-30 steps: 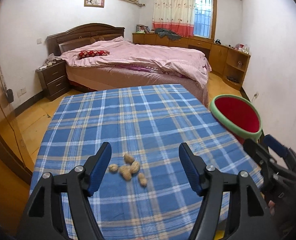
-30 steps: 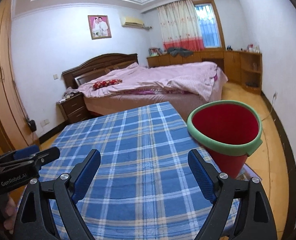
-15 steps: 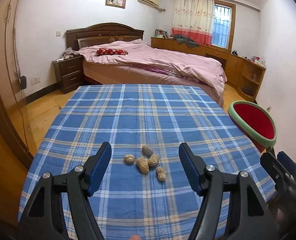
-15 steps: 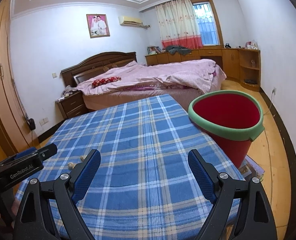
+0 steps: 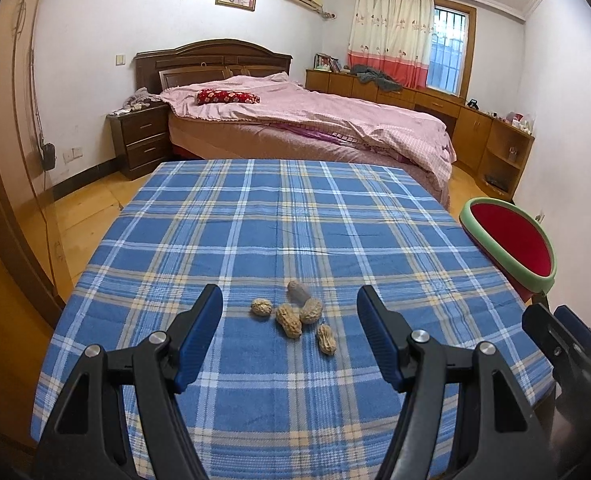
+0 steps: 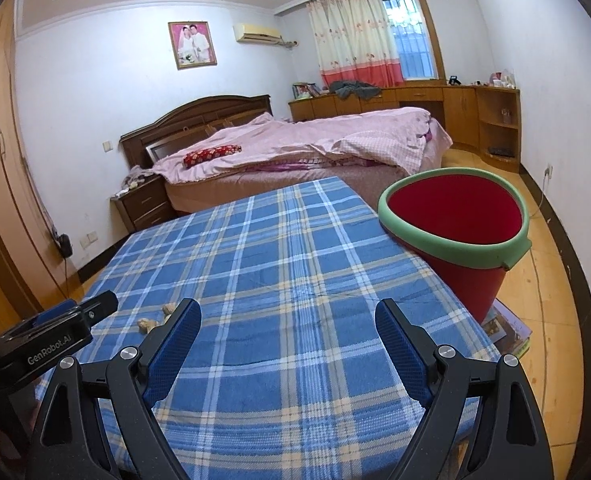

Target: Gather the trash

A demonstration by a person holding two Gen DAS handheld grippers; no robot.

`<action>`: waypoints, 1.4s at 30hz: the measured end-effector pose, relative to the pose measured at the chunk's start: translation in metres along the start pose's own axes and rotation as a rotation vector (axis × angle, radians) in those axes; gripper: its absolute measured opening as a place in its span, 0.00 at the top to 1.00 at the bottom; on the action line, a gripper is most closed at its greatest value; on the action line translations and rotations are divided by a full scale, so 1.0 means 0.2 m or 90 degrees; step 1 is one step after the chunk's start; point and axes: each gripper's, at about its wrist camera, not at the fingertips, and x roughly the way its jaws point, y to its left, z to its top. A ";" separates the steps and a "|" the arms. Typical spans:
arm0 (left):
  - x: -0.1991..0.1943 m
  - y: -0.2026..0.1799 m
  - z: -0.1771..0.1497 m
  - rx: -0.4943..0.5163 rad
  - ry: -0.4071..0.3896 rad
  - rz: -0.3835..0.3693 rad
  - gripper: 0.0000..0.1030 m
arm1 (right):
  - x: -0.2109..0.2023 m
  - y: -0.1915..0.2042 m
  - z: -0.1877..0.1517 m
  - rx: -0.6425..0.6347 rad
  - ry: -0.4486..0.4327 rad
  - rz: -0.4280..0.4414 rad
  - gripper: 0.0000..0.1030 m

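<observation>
Several peanut shells [image 5: 289, 318] lie in a small cluster on the blue plaid tablecloth [image 5: 279, 220]. My left gripper [image 5: 289, 330] is open and empty, its jaws wide on either side of the cluster, just short of it. A red bin with a green rim [image 6: 455, 216] stands off the table's right edge; it also shows in the left wrist view [image 5: 511, 248]. My right gripper [image 6: 287, 340] is open and empty above the cloth near the front edge, left of the bin. Two shells [image 6: 155, 318] peek out beside its left finger.
The left gripper shows at the left in the right wrist view [image 6: 51, 340]. A bed with pink covers [image 5: 307, 120] stands beyond the table, a nightstand [image 5: 139, 140] to its left, wooden cabinets [image 5: 491, 140] along the right wall. Books [image 6: 503, 328] lie under the bin.
The left wrist view has swung left and pulled back slightly, so the shells now sit centred between the left jaws. The right gripper has shifted so the bin appears farther right. Both grippers stayed open.
</observation>
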 end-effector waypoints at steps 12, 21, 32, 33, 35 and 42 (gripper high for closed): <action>0.00 0.01 0.00 -0.001 0.002 0.004 0.33 | 0.01 -0.01 -0.01 0.006 0.008 -0.002 0.13; 0.00 0.00 0.00 -0.001 0.001 -0.003 0.33 | 0.01 -0.01 -0.01 0.010 0.015 -0.010 0.13; 0.00 0.00 0.00 -0.002 0.000 -0.002 0.33 | 0.00 0.00 -0.01 0.013 0.017 -0.010 0.13; 0.00 0.01 0.00 -0.003 0.000 -0.002 0.33 | 0.00 0.00 -0.01 0.013 0.018 -0.010 0.13; 0.00 0.01 0.00 -0.006 -0.002 0.000 0.33 | 0.00 0.00 -0.01 0.013 0.018 -0.010 0.13; 0.00 0.02 -0.01 -0.009 -0.001 0.003 0.33 | 0.00 0.00 -0.01 0.014 0.018 -0.010 0.13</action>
